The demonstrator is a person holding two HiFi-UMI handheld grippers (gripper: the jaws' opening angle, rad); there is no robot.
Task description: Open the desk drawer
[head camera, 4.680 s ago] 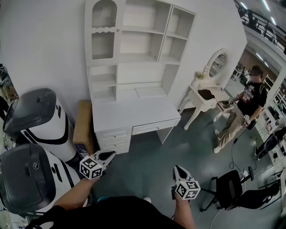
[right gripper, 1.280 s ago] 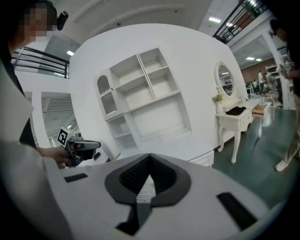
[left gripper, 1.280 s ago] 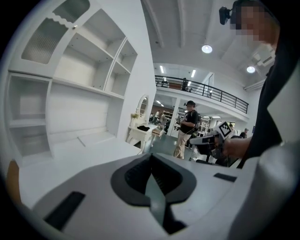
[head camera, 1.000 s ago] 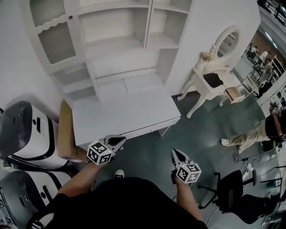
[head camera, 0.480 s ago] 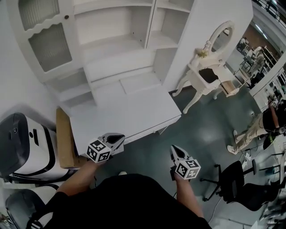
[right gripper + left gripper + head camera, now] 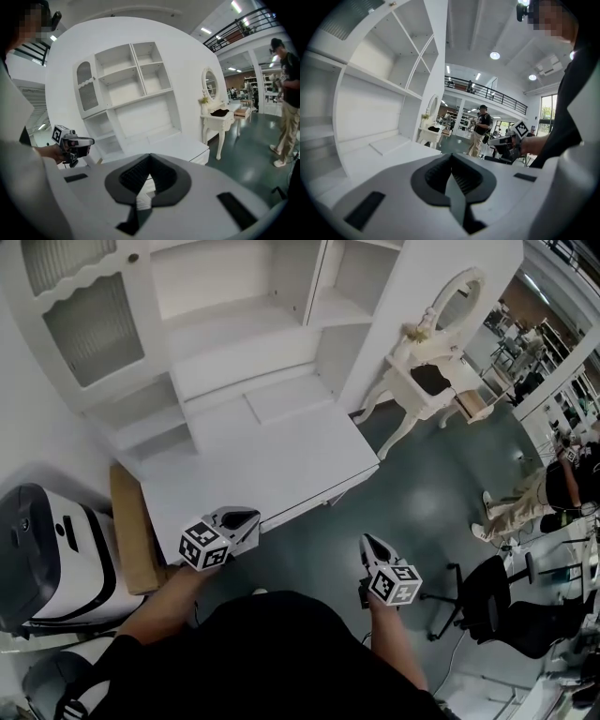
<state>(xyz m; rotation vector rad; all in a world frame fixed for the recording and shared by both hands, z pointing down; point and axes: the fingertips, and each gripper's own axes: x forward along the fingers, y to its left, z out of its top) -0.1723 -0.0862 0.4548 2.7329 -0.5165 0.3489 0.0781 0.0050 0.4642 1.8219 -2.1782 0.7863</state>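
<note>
Left gripper (image 6: 246,518) jaws closed, nothing held; right gripper (image 6: 368,545) same. Desk drawer (image 6: 314,500) closed, ahead of both tips, untouched. Likely approach carry; must open for grasp.

Worktop (image 6: 272,470): just before left claw (image 6: 249,517), ahead-left of right claw (image 6: 367,540)
Shelves (image 6: 234,343): on worktop's far side
Box (image 6: 129,531): left of left claw
Chair (image 6: 502,601): right of right claw

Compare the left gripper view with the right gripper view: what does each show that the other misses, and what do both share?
Only the left gripper view: the right gripper, held in a hand. Only the right gripper view: the left gripper, also hand-held. Both: the white desk, the vanity table with its mirror, and a standing person.
</note>
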